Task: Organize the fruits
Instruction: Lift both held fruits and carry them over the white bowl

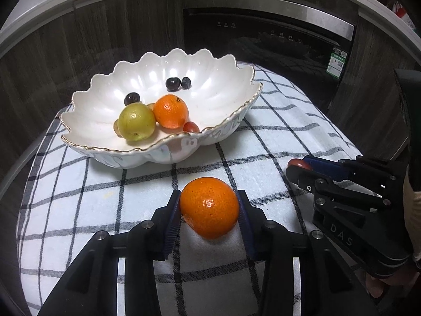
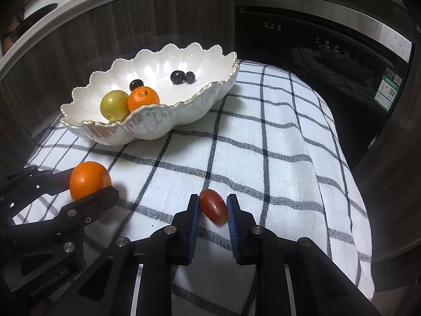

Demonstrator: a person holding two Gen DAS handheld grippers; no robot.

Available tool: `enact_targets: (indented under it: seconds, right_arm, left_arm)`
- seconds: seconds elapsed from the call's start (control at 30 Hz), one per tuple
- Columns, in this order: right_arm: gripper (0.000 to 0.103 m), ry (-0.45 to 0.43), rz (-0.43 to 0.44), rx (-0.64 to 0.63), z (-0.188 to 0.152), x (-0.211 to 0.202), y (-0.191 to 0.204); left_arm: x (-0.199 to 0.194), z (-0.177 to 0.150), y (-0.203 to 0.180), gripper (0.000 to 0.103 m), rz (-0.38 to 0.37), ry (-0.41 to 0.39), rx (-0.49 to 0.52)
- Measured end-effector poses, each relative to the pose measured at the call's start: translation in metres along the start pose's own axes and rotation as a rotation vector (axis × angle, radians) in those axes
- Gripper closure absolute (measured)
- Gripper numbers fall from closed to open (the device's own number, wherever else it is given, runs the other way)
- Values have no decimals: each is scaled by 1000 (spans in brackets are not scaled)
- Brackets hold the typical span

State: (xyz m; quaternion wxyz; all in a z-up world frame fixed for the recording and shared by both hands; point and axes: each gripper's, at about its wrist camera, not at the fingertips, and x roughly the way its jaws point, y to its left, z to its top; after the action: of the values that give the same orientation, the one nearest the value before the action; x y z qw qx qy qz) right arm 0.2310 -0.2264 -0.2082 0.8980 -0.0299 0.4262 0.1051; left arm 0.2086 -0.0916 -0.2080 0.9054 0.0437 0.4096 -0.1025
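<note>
Left gripper (image 1: 209,208) is clamping a mandarin (image 1: 209,207) and right gripper (image 2: 212,208) is pinching a red grape tomato (image 2: 213,206), both just above the checked cloth (image 2: 263,144), presumably for transfer to the scalloped bowl (image 1: 215,134).

Both tongs are matte black, angular linkages with round silver screw heads; the left tongs (image 1: 209,205) and right tongs (image 2: 212,206) carry ribbed blue pads (image 1: 171,223) (white lettering marks their sides).
</note>
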Motion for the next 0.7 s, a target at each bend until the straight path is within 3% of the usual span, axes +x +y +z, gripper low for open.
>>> enact_targets:
  seconds: [0.7]
  right_arm:
    - [81, -68, -12, -24, 18, -46, 19]
  left_arm:
    - [-44, 10, 13, 62, 8, -72, -23]
